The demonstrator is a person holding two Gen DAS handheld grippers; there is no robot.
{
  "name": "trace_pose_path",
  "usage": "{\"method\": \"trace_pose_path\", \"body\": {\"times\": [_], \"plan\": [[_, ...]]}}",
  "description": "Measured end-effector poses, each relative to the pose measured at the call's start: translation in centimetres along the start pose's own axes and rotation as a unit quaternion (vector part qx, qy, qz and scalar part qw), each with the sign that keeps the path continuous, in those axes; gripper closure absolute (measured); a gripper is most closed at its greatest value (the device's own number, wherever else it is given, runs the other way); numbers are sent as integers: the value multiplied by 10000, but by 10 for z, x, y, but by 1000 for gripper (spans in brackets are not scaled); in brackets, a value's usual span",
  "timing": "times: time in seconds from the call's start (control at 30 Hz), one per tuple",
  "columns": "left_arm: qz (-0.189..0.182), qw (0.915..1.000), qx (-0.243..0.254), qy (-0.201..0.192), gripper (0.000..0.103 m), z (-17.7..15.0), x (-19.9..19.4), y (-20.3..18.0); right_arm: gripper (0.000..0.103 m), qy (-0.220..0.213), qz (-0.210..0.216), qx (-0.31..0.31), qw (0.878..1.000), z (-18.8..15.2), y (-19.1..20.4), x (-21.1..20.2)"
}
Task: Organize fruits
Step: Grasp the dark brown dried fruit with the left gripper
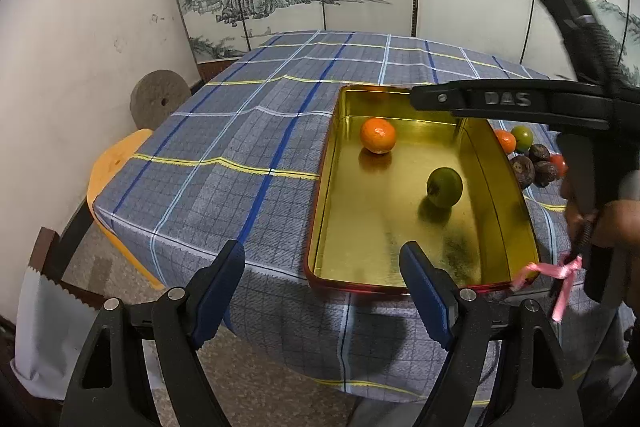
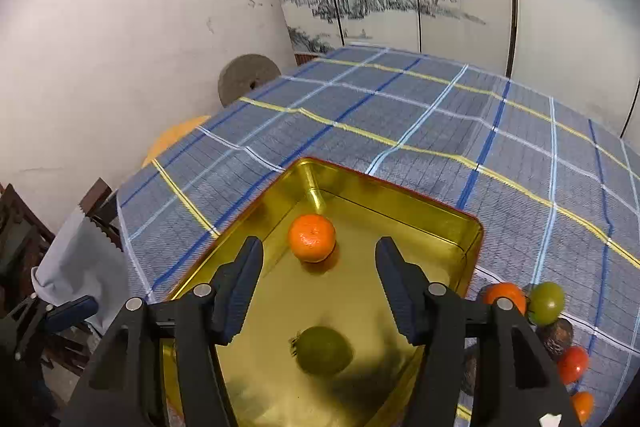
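While the left gripper (image 1: 322, 269) hangs off the desk's near edge, jaws wide and empty, a gold tin (image 1: 320, 211) on the checked cloth (image 1: 240, 131) holds an orange (image 1: 377, 135) far and a green fruit (image 1: 444, 187) nearer. Loose fruits (image 1: 534, 157) lie right of it.

From the right wrist, the right gripper (image 2: 319, 265) gapes empty above the tin (image 2: 474, 239), orange (image 2: 311, 237) between its fingers, green fruit (image 2: 323, 350) below; remaining fruits (image 2: 546, 301) crowd the tin's right wall.

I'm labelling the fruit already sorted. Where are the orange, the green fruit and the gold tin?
orange (image 2: 311, 238): right wrist view, middle of its peel.
green fruit (image 2: 325, 350): right wrist view, top of its skin.
gold tin (image 1: 404, 285): left wrist view, near red rim.
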State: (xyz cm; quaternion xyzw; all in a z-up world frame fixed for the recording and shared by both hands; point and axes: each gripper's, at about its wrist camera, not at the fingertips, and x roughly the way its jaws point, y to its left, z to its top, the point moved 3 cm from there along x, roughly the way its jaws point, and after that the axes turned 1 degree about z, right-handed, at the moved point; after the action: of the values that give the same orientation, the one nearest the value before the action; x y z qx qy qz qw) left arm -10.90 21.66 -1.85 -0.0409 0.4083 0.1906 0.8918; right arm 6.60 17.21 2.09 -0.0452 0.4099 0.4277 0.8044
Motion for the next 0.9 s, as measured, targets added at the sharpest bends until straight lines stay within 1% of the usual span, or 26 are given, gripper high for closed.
{"method": "trace_pose_path", "body": {"times": [0.1, 0.17, 0.3, 0.43, 0.53, 0.63, 0.67, 0.77, 0.87, 0.9], "plan": [[7, 10000, 18, -6, 23, 0, -1, -2, 45, -189, -58, -43, 9998, -4, 1, -19], [6, 10000, 42, -6, 23, 1, -3, -5, 42, -338, -45, 6, 9994, -9, -1, -35], [24, 9999, 123, -54, 23, 3, -6, -11, 39, -554, -221, 49, 9982, -22, -14, -66], [18, 9996, 241, -108, 23, 6, -12, -21, 39, -733, -566, 211, 9955, -46, -44, -102], [-38, 9990, 390, -212, 23, 10, -18, -30, 38, -822, -1048, 430, 9902, -73, -79, -132], [-98, 9973, 645, -348, 23, 15, -25, -46, 37, -774, -1620, 768, 9807, -108, -125, -160], [-170, 9965, 737, -364, 23, 18, -26, -52, 37, -729, -1803, 912, 9767, -121, -142, -168], [-611, 9931, 951, -323, 23, 26, -29, -76, 37, -619, -2275, 1509, 9600, -161, -197, -193], [-977, 9876, 1191, -307, 23, 36, -30, -101, 37, -559, -2604, 1846, 9461, -186, -236, -210], [-1079, 9853, 1292, -291, 23, 40, -29, -110, 37, -576, -2652, 1923, 9431, -191, -244, -215]]}}
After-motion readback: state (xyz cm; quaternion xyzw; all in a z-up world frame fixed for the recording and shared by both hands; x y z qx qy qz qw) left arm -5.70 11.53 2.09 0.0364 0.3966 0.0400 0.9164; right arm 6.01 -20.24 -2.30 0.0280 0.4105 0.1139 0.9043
